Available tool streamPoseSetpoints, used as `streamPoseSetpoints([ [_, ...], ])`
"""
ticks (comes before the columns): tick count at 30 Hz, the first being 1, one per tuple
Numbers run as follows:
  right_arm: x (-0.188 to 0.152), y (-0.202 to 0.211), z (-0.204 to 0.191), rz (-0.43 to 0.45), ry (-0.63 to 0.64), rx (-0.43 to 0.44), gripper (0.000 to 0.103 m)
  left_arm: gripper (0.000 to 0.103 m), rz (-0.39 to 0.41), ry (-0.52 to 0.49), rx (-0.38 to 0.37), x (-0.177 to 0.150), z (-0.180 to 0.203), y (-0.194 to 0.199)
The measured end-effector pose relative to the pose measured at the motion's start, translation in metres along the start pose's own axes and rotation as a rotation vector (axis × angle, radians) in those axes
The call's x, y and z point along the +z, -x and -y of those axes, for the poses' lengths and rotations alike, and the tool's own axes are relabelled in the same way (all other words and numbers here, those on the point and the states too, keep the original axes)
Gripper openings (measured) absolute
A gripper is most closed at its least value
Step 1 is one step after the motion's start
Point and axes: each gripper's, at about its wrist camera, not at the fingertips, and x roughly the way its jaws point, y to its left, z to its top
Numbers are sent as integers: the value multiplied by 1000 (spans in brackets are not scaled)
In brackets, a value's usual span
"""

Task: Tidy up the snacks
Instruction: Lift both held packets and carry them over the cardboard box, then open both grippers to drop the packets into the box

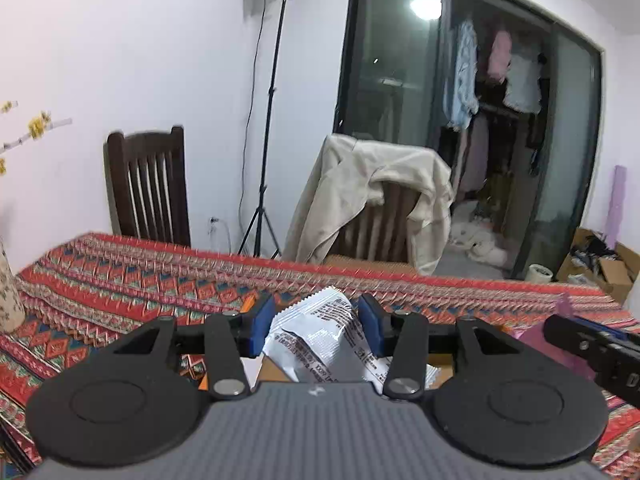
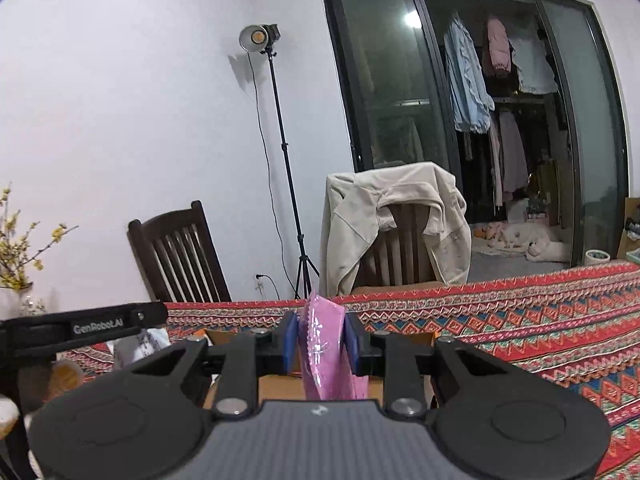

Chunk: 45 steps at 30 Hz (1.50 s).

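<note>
Home room: open wardrobe [image 2: 500,120], wooden chairs [image 2: 176,252], patterned tablecloth [image 2: 540,312].

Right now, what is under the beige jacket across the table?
The beige jacket drapes over a dark wooden chair: a few back slats show in its gap. The top rail and the rest of the chair's back are covered.
</note>
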Motion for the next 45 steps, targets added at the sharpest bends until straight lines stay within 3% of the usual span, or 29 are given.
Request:
streamPoseSetpoints([
  [11, -30, -42, 18, -82, -18, -3, 25, 50, -79, 4, 9, -31, -11, -39],
  [13, -32, -44, 19, -100, -18, -2, 26, 65, -86, 13, 25, -32, -11, -42],
  [15, -35, -43, 21, -113, -26, -8, 28, 103, -77, 29, 42, -32, -13, -40],
  [16, -36, -42, 22, -118, -24, -10, 40, 103, -55, 36, 48, -33, -14, -37],
  [17, -36, -42, 24, -124, -24, -11, 64, 103, -41, 38, 51, -32, -15, -34],
  [18, -36, -41, 25, -125, -29, -15, 78, 103, -40, 37, 49, -32, -15, -33],
  [19, -35, -40, 25, -121, -32, -18, 98, 103, -42, 39, 48, -31, -14, -31],
  [20, -36, -39, 26, -114, -33, -21, 102, 103, -42, 42, 50, -31, -14, -31],
  [32, -37, -36, 25, -119, -30, -47, 103, 103, -37, 40, 44, -26, -12, -22],
  [45, -28, 15, 2, -69, 40, -51, 103, 103, -18, 26, 24, -12, -13, 33],
])
